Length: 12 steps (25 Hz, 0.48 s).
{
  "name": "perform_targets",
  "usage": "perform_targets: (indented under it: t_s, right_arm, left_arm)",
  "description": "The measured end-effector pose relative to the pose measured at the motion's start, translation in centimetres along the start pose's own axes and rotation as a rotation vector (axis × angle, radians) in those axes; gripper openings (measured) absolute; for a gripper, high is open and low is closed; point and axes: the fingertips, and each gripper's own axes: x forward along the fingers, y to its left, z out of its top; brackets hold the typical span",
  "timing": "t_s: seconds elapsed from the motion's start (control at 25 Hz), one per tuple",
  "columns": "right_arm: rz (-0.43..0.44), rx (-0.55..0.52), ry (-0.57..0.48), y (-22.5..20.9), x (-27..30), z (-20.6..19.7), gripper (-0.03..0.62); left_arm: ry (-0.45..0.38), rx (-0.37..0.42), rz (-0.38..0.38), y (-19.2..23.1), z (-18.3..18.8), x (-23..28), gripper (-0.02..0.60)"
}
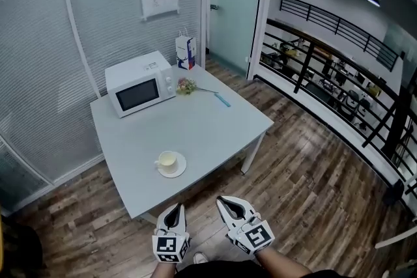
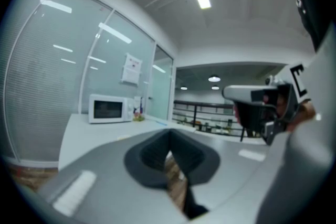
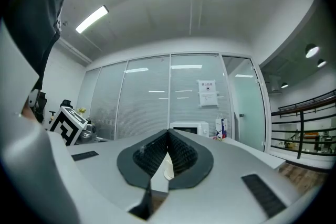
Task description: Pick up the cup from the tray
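The cup [image 1: 167, 160] stands upright on its small round tray [image 1: 177, 172], near the front edge of the desk [image 1: 195, 127] and well apart from the microwave [image 1: 139, 89] at the back. From where you hold them, it lies straight ahead of your left gripper [image 1: 174, 210] and ahead and to the left of your right gripper [image 1: 226, 201], so the left is nearer. Both grippers sit side by side close to your body, short of the desk edge, pointing roughly level toward it. Each gripper has its jaws closed on nothing; whichever you use will need to open before it reaches the cup.
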Motion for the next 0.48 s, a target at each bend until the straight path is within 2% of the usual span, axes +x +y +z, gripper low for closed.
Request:
perform_targets:
  t_s: [0.24, 0.36, 0.48]
  right_arm:
    - [0.027, -0.008, 0.016, -0.3, 3.7, -0.3, 0.005]
    - [0.019, -0.013, 0.016, -1.8, 5.1, -0.7, 0.005]
    - [0.050, -0.019, 0.013, -3.6, 7.1, -0.9, 0.005]
  left_arm:
    - [0.000, -0.020, 0.038, 3.1, 0.1, 1.9, 0.005]
    - [-0.002, -0.025, 0.052, 3.5, 0.1, 3.3, 0.005]
    - [-0.012, -0.024, 0.085, 4.2, 0.4, 5.3, 0.005]
